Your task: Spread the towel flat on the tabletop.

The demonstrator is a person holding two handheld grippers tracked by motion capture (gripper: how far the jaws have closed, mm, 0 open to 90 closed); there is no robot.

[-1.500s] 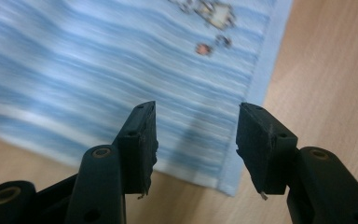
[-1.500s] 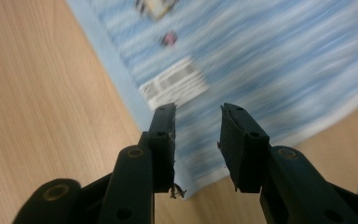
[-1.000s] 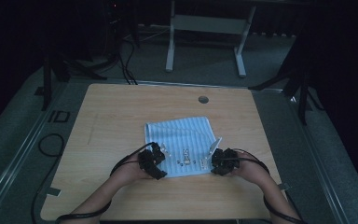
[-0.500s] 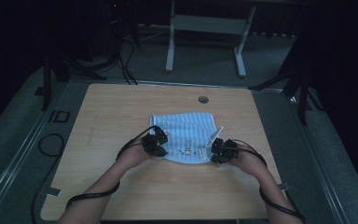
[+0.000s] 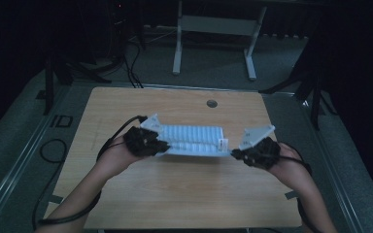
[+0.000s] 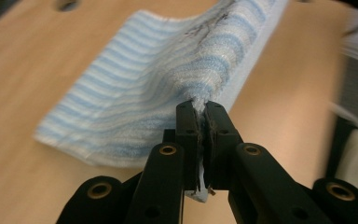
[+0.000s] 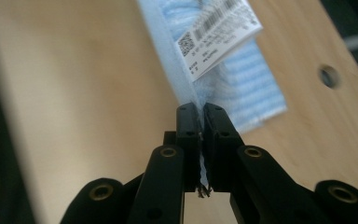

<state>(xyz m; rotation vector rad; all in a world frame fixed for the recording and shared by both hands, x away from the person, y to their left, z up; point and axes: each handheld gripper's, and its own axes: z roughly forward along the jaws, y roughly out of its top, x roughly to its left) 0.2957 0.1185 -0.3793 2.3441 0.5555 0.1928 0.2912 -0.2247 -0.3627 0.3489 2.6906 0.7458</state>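
A blue-and-white striped cloth point(image 5: 192, 141) hangs stretched between my two grippers above the wooden table point(image 5: 175, 194). My left gripper point(image 5: 164, 145) is shut on the cloth's left corner. In the left gripper view the jaws point(image 6: 200, 109) pinch a bunched fold of the cloth point(image 6: 135, 93), which sags away toward the tabletop. My right gripper point(image 5: 234, 154) is shut on the right corner. In the right gripper view its jaws point(image 7: 199, 109) clamp the cloth point(image 7: 256, 79) just below a white barcode label point(image 7: 219, 32).
A round cable hole point(image 5: 211, 103) sits near the table's far edge. Behind the table stands a white desk frame point(image 5: 213, 24). Cables point(image 5: 53, 150) lie on the floor at the left, and dark stands flank both sides.
The cloth lay flat on the table with both grippers at its near corners. Both grippers have closed on those corners and risen, lifting the cloth off the table.
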